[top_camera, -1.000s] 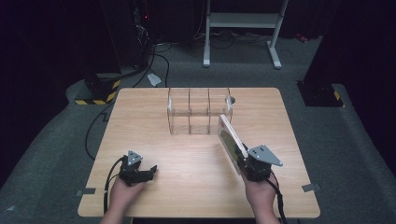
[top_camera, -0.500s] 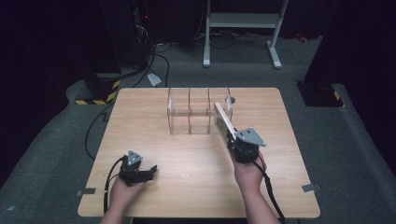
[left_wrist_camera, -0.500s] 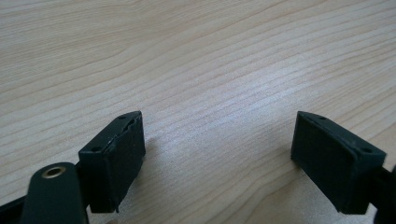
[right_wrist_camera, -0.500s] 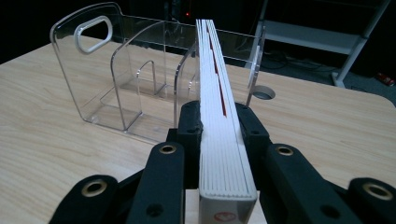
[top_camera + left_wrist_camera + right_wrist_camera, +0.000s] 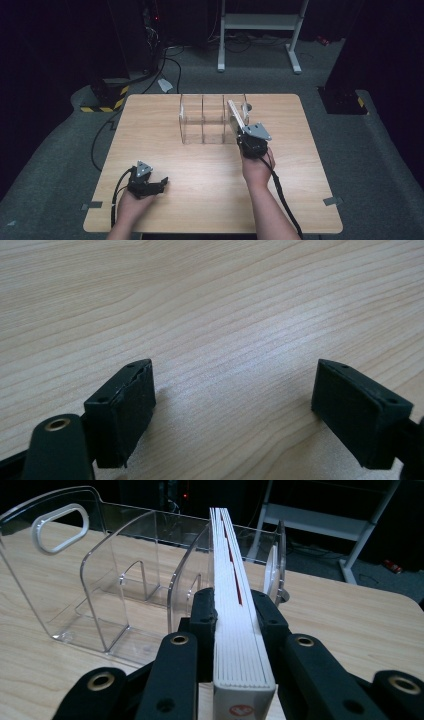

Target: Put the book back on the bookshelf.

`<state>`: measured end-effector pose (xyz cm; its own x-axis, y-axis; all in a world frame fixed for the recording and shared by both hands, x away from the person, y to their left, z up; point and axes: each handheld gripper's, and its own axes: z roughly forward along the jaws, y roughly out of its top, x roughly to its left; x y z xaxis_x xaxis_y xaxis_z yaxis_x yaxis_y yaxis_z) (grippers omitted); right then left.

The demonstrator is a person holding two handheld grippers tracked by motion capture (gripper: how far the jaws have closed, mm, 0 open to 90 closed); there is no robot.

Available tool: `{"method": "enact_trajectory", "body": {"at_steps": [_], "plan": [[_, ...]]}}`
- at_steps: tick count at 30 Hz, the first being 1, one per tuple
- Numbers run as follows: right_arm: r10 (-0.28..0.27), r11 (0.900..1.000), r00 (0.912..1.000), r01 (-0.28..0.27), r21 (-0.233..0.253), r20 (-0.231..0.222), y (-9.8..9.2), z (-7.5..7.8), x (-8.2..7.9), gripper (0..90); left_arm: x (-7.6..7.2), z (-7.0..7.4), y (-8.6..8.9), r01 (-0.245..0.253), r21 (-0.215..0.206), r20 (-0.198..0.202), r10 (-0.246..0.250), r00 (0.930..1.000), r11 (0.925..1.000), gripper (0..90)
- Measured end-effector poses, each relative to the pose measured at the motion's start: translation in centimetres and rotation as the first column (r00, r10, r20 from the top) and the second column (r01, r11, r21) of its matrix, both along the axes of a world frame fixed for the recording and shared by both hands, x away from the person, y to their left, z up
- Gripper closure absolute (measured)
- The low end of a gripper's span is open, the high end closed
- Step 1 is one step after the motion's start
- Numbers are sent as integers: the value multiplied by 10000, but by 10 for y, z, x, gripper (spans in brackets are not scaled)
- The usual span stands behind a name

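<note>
Right gripper (image 5: pixel 243 134): my jaws clamp a white book (image 5: pixel 235 620) at the clear rack (image 5: pixel 205 120).
Left gripper (image 5: pixel 235 405): my jaws wide apart, holding nothing, on the surface (image 5: pixel 200 175).

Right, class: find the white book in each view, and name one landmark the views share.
High view: the white book sits right of centre, at the right end of the clear rack.
Right gripper view: centre, the book clamped between the black jaws.
Left gripper view: bare wooden table.
Shared landmark: the clear rack.
</note>
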<state>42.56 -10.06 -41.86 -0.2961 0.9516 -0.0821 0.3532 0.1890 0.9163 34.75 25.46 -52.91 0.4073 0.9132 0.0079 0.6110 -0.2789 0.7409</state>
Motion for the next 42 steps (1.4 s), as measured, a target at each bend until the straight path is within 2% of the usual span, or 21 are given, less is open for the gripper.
{"method": "enact_trajectory", "body": {"at_steps": [8, 12, 17, 26, 34, 42], "plan": [[-203, 9998, 9997, 202, -94, -106, 9, -4, 19, 756, 0, 0, 0, -8, -45, -17, 8, 10000, 10000, 179], [-374, 9988, 9992, 368, -315, -171, 12, -7, 27, 756, 0, 0, 0, 23, -1, 2, -23, 10000, 10000, 179], [-564, 9980, 9982, 558, -305, -186, 14, -9, 35, 756, 0, 0, 0, 15, -9, -8, -15, 10000, 10000, 179], [-722, 9970, 9971, 714, -311, -238, 17, -15, 40, 756, 0, 0, 0, 3, -33, -10, -3, 10000, 10000, 179], [-808, 9962, 9967, 806, -340, -42, 14, -15, 39, 756, 0, 0, 0, 0, -37, -9, 0, 10000, 10000, 179], [-896, 9959, 9958, 893, -160, -176, 13, -20, 38, 750, 0, 0, 0, -22, -8, 3, 22, 10000, 10000, 180]]}}
